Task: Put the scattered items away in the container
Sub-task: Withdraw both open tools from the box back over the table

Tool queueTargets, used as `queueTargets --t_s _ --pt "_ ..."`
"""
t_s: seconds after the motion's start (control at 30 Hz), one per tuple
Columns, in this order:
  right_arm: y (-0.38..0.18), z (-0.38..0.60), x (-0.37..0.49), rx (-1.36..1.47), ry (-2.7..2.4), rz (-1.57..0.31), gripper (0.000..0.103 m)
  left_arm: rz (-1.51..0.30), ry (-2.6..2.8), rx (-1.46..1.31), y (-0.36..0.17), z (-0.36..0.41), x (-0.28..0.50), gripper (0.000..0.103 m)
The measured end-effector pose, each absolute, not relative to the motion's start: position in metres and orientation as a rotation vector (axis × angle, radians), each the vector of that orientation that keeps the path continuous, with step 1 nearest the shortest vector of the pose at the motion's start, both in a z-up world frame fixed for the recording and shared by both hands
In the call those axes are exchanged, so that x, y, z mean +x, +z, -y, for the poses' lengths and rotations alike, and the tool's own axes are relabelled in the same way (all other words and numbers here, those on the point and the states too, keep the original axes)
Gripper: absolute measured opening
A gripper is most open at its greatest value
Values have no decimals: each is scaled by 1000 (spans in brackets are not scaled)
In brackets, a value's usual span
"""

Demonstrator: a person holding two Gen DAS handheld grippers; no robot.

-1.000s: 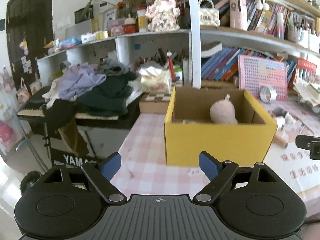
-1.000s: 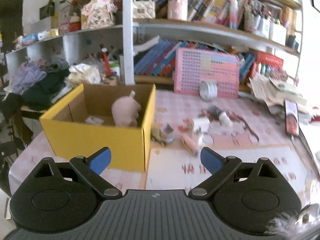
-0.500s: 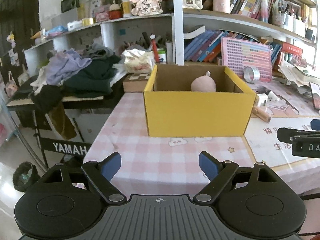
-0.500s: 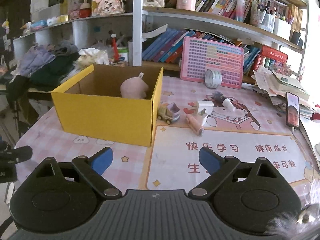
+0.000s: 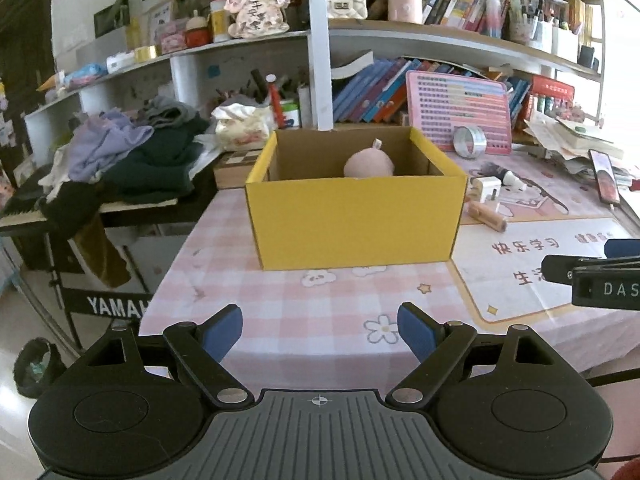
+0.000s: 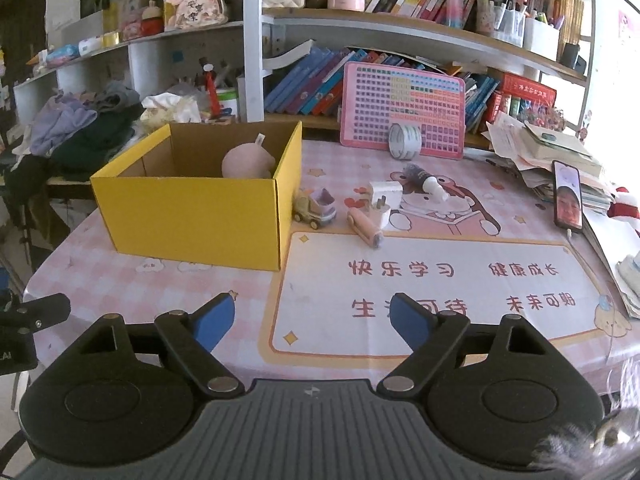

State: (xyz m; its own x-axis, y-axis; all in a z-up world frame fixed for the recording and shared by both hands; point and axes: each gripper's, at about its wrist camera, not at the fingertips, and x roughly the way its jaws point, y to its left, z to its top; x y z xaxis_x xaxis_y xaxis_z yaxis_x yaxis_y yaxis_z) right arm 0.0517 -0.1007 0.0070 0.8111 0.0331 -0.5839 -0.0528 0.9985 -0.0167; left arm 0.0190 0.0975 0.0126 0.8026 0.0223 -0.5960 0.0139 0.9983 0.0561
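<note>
Holding off the near edge: both my tools hang over the front of the table, nothing taken up yet.

Left wrist view
- left gripper point(image 5: 320, 330): spread wide, nothing between the blue pads, pointing down at the pink checked cloth short of the box.
- yellow box point(image 5: 354, 222): open-topped card container, straight ahead on the table point(image 5: 340, 300).
- pink plush point(image 5: 369, 165): already inside, against the far wall of the box.
- other tool: dark body and a blue pad tip of my right one poke in at the right edge.

Right wrist view
- right gripper point(image 6: 312, 320): jaws closing a little, nothing between them, well short of the loose items.
- toy truck point(image 6: 316, 210): just beside the box's right wall. Hard plastic, I judge it light; it may roll, so pinch across the body, not the wheels.
- pink roller point(image 6: 366, 228): lying on its side, near the truck. Stiff, round, likely to slip or roll; take it across the middle.
- white plug point(image 6: 382, 200): touching or nearly touching the roller, cannot tell which. Boxy and rigid; flat sides give a sure hold.
- dark tube point(image 6: 426, 180): behind the plug, white cap end. Probably soft-walled; squeeze gently mid-body.
- tape roll point(image 6: 405, 141): leaning on the pink board at the back. Stiff ring; grip through the rim.
</note>
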Motion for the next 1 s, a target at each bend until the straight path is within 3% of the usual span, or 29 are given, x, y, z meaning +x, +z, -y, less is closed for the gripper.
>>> queueTargets --t_s 0.53,1.0 --pt "-13 120 65 -33 95 -769 86 -754 -30 58 -3 -70 29 87" --pt "-13 135 63 -27 67 -782 86 -788 -75 53 -6 -55 38 87"
